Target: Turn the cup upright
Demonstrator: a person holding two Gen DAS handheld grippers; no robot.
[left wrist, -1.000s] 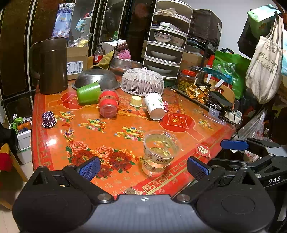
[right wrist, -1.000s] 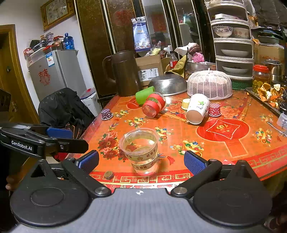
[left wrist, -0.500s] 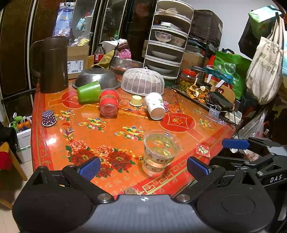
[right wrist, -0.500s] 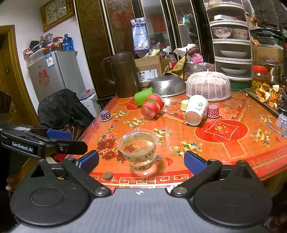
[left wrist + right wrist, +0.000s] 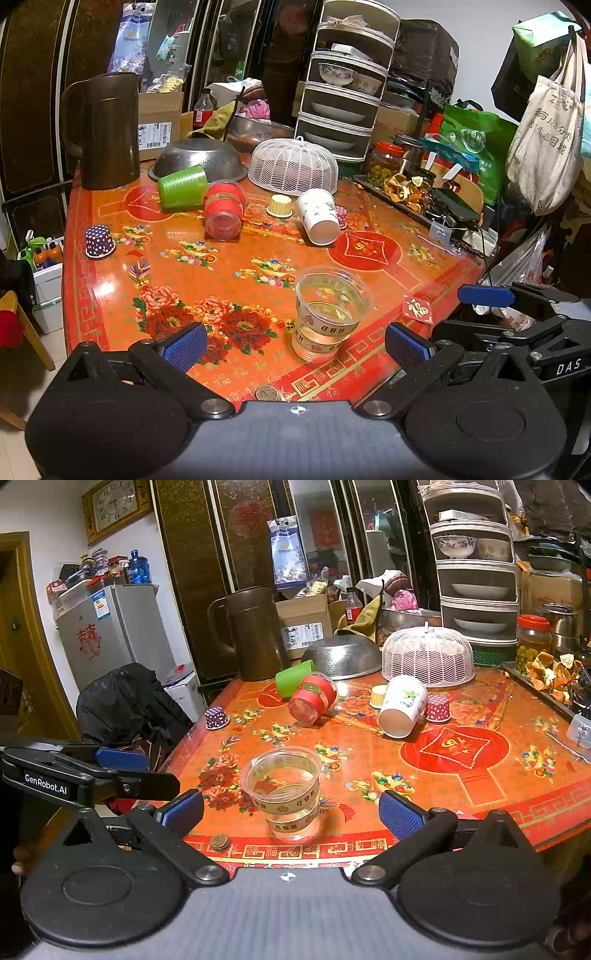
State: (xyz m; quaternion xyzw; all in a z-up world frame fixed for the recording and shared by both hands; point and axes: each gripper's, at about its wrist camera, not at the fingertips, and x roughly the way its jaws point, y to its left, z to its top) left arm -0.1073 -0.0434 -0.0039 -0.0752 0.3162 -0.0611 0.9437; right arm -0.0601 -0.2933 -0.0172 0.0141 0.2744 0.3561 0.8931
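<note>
A clear plastic cup (image 5: 327, 314) with gold bands stands upright near the table's front edge, also in the right wrist view (image 5: 286, 792). Three cups lie on their sides farther back: a green one (image 5: 183, 187), a clear one with red bands (image 5: 223, 214) and a white paper one (image 5: 319, 216). They show in the right wrist view too: green (image 5: 293, 677), red-banded (image 5: 314, 698), white (image 5: 402, 705). My left gripper (image 5: 295, 343) is open and empty, just short of the clear cup. My right gripper (image 5: 290, 812) is open and empty, with the clear cup ahead between its fingers.
A brown jug (image 5: 105, 129), a steel colander (image 5: 199, 157) and a white mesh food cover (image 5: 293, 166) stand at the back. Small cupcake liners (image 5: 99, 240) and a coin (image 5: 266, 392) lie on the red floral table (image 5: 221, 258). A cluttered tray (image 5: 424, 199) is at right.
The right wrist view has shifted slightly; the clear cup sits a little lower and left in it. The left gripper and the cups have not moved.
</note>
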